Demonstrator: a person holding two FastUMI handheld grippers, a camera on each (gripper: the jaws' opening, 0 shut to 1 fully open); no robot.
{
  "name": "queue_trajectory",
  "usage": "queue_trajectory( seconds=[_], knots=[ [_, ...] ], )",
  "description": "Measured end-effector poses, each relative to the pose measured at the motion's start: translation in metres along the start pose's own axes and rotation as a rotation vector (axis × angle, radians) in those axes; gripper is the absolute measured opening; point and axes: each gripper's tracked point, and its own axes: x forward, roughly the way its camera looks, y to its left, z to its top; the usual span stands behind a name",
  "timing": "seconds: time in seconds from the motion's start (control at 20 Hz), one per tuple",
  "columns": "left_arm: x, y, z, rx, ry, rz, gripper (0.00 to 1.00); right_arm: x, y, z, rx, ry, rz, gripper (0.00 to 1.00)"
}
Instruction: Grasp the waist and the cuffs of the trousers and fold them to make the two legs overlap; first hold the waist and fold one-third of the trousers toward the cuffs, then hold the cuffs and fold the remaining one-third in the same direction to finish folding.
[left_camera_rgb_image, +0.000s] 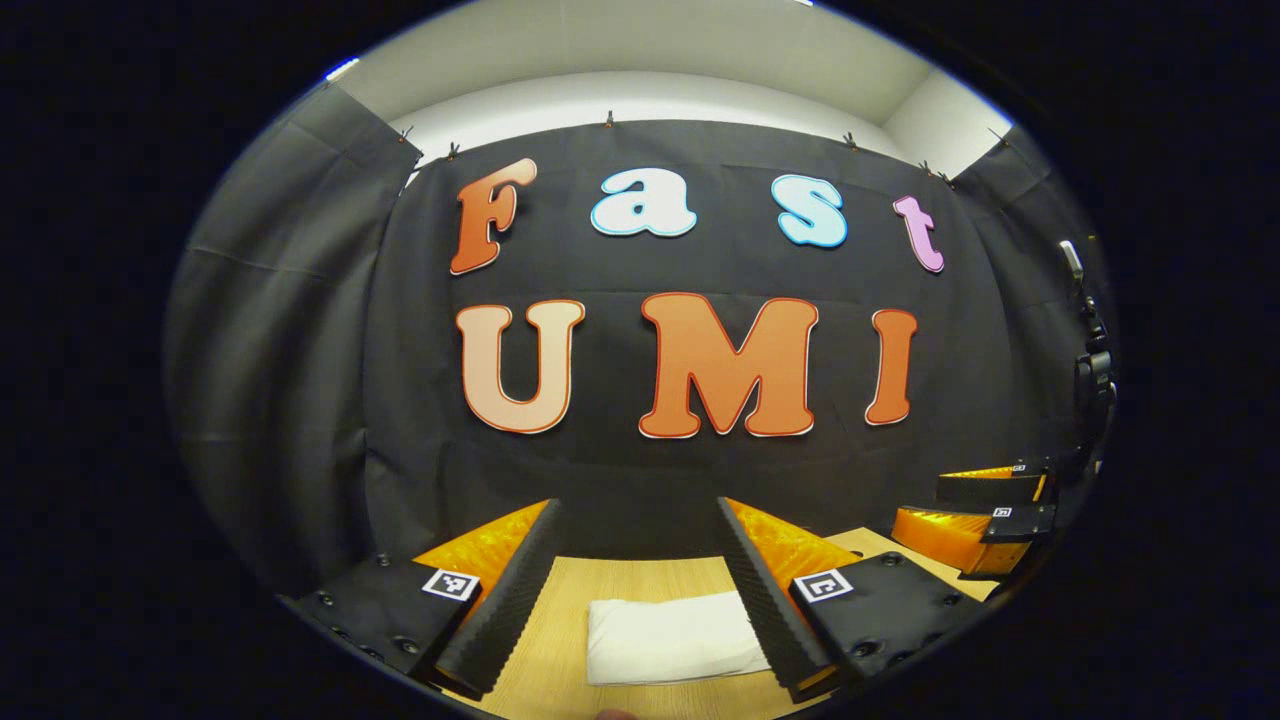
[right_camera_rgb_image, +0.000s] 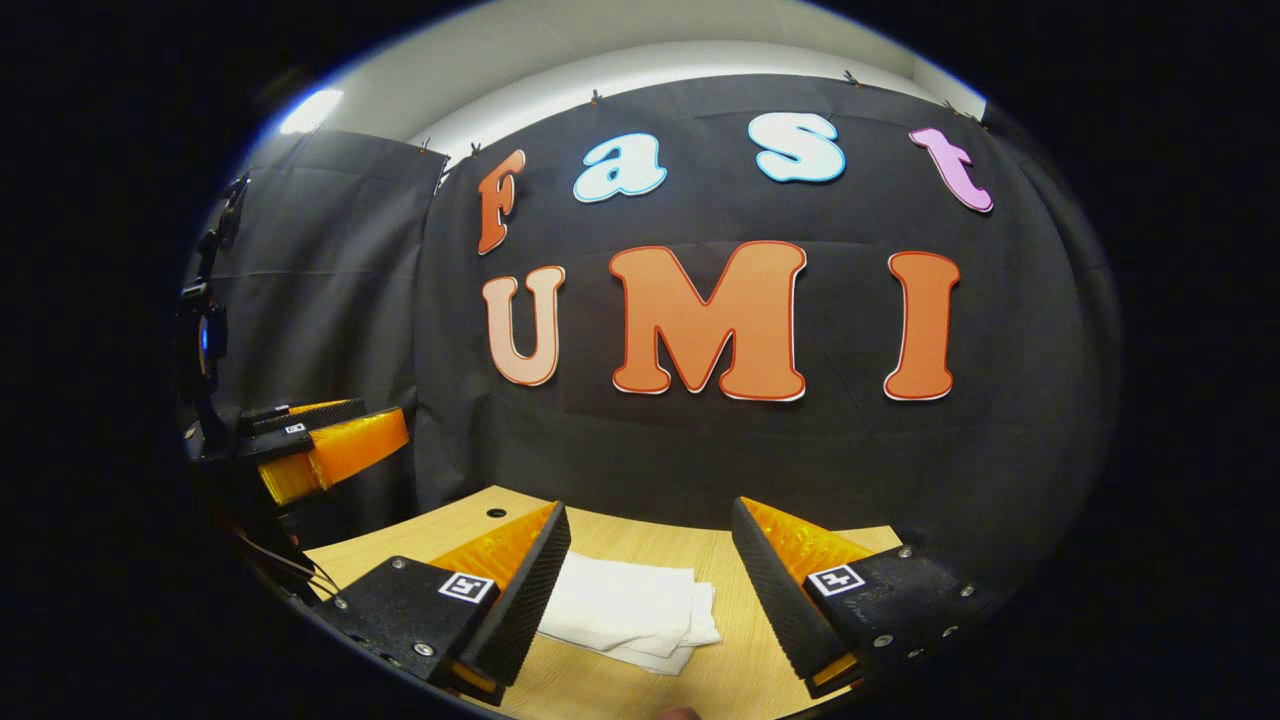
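The white trousers (left_camera_rgb_image: 670, 640) lie folded into a small flat rectangle on the wooden table (left_camera_rgb_image: 540, 650). My left gripper (left_camera_rgb_image: 637, 505) hovers above them, open, its fingers spread wide on either side of the bundle with nothing between them. In the right gripper view the folded trousers (right_camera_rgb_image: 625, 610) show layered edges at their right end and lie low between the fingers, closer to the left one. My right gripper (right_camera_rgb_image: 650, 507) is also open and holds nothing. Each gripper sees the other off to the side: the right gripper (left_camera_rgb_image: 985, 508) and the left gripper (right_camera_rgb_image: 320, 445).
The black cloth wall (left_camera_rgb_image: 300, 350) closes in the back and sides just behind the table (right_camera_rgb_image: 760, 650). A small round hole (right_camera_rgb_image: 497, 512) sits in the tabletop near its far edge. Dark mounted equipment (left_camera_rgb_image: 1092, 360) stands at the booth's side.
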Motion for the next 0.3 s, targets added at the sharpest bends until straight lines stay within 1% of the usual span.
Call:
queue_trajectory(
  seconds=[0.15,0.2,0.25,0.3],
  knots=[
    [-0.006,-0.001,0.001,-0.018,0.001,-0.051,0.98,-0.010,0.002,-0.001,0.009,0.011,-0.045,0.98],
    [-0.011,-0.002,0.000,-0.022,0.008,-0.069,0.96,-0.014,0.004,0.001,0.014,0.008,-0.062,0.98],
    [-0.016,-0.002,-0.001,-0.029,0.018,-0.089,0.99,-0.019,0.007,0.003,0.016,0.009,-0.082,0.98],
    [-0.021,-0.002,0.000,-0.036,0.026,-0.108,0.98,-0.023,0.009,0.004,0.020,0.013,-0.097,0.98]
  ],
)
